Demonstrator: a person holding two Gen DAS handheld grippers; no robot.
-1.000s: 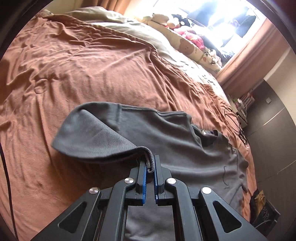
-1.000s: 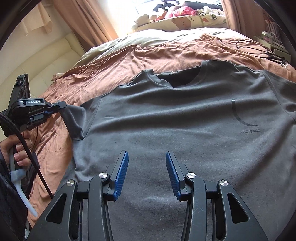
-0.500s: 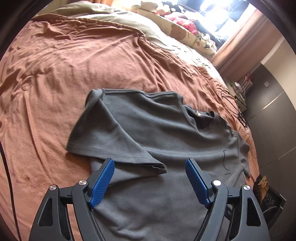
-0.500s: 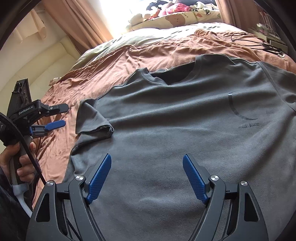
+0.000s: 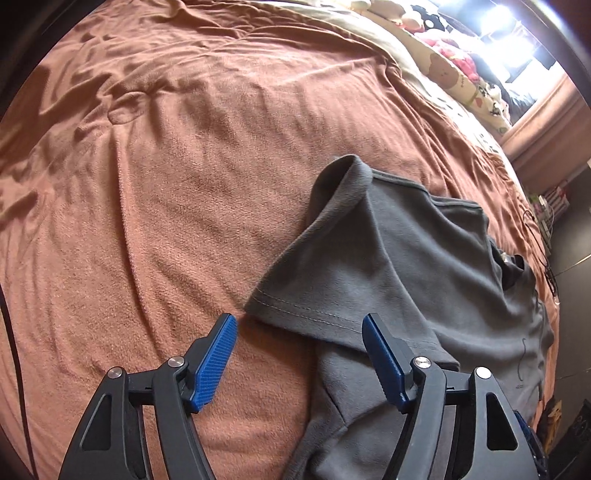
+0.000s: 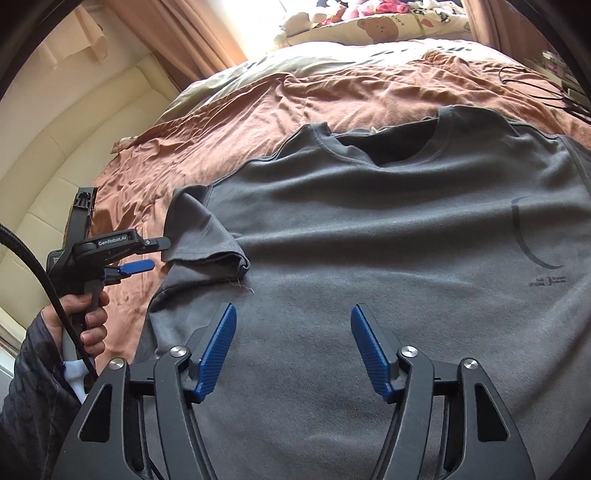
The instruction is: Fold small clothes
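A grey T-shirt (image 6: 388, 236) lies face up on the brown bedspread (image 5: 166, 177), neck hole away from me. Its left sleeve (image 5: 354, 280) is folded inward onto the body; it also shows in the right wrist view (image 6: 207, 240). My left gripper (image 5: 299, 354) is open and empty, just short of the sleeve's hem, and shows from the side in the right wrist view (image 6: 155, 253). My right gripper (image 6: 291, 347) is open and empty, hovering over the shirt's lower middle.
Pillows and soft toys (image 6: 369, 26) lie at the head of the bed by the window. Black cables (image 6: 535, 85) lie on the bedspread right of the shirt. A cream padded wall (image 6: 74, 140) runs along the left. Dark cabinets (image 5: 569, 258) stand at the right.
My left gripper let go of the sleeve, which now lies folded on the shirt, then opened wide and drew back to the left. My right gripper opened wider.
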